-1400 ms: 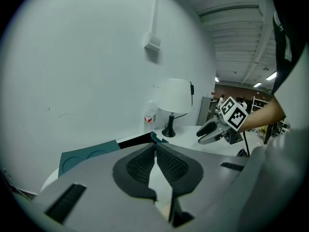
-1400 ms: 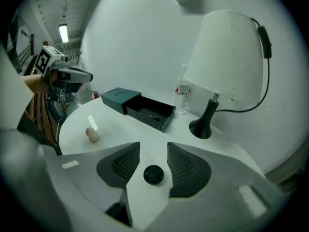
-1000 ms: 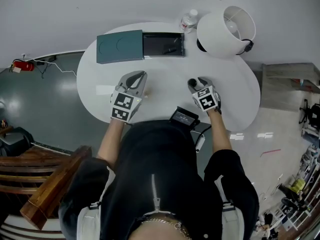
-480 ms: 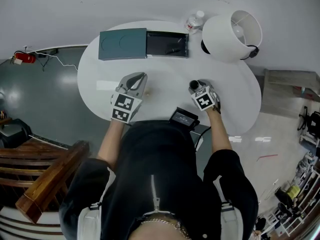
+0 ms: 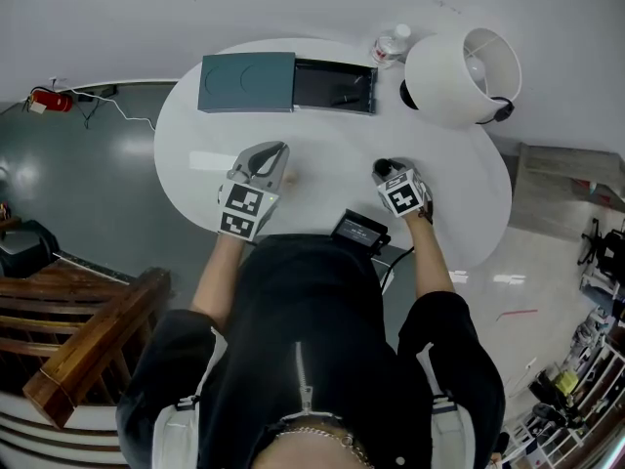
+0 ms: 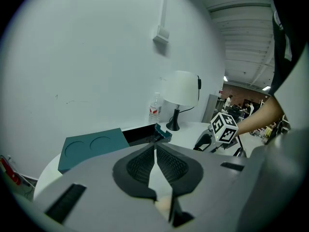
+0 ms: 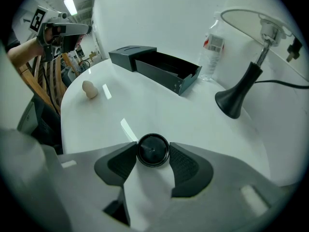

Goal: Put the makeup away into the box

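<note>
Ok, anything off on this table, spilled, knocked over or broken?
Nothing stands out. The box is open with its lid flat beside it. The lamp and bottle stand upright, and the beige sponge lies by itself. The black jar sits upright between the jaws of the right gripper, which have just been closing on it.

Room backed by a plain white wall (image 5: pixel 195 8), bearing a small box on a vertical conduit (image 6: pixel 161 33). White oval table (image 5: pixel 322 140) set against it. Table lamp with white shade (image 5: pixel 461 66) and black base at the far right end. Floor dark and glossy on the left (image 5: pixel 88 193), paler on the right (image 5: pixel 547 233). Slatted wooden furniture (image 5: pixel 88 355) at lower left. Cluttered shelving (image 5: pixel 576 399) at lower right. Ceiling strip light (image 7: pixel 70 5) lit
</note>
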Tool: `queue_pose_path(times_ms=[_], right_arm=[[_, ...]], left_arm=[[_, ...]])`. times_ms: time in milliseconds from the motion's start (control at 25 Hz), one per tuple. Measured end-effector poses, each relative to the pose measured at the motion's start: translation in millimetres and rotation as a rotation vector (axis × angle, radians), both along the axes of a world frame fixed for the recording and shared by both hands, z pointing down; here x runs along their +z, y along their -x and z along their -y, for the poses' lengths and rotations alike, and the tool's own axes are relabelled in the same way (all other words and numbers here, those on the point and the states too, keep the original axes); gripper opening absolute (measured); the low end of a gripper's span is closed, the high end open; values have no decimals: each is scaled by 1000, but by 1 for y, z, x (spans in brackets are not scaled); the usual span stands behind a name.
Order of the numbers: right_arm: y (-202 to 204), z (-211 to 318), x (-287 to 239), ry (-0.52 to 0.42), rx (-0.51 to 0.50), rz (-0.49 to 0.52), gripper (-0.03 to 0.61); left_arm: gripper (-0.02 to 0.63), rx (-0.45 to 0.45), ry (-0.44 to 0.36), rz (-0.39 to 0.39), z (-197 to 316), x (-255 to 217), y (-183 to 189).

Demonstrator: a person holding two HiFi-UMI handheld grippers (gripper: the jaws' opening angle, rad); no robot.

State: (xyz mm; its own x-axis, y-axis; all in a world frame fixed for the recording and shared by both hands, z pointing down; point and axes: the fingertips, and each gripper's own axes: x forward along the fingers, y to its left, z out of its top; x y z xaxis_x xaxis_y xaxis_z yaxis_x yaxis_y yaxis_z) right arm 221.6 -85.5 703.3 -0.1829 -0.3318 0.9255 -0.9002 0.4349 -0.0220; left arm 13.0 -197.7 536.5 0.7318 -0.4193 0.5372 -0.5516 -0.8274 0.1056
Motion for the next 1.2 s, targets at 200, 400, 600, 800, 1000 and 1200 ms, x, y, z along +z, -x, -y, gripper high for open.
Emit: queue_pose_path(times_ms=[200,400,600,800,1000,1200], right_arm=[[3,14,-20,-41,-17,-2,207],[11,40,-48,-94,-64,-1,207],[21,66,-74,-116,-87,13,207],[31,94,-87,-126,-128,30,207],[46,125,-92,-148,-158,41,207],[62,158,-96,-165,-168,53,207]], left_arm=[[24,-11,-6,-8,2,-2,4],[25,-24,-10,-18,4,-2,4],[24,-44,-17,-25,6,-5,10],[25,-71,-18,-24,8,-5,19],[25,-96,-15,-14,8,-2,30],[25,-123,-7,-10,8,0,41]])
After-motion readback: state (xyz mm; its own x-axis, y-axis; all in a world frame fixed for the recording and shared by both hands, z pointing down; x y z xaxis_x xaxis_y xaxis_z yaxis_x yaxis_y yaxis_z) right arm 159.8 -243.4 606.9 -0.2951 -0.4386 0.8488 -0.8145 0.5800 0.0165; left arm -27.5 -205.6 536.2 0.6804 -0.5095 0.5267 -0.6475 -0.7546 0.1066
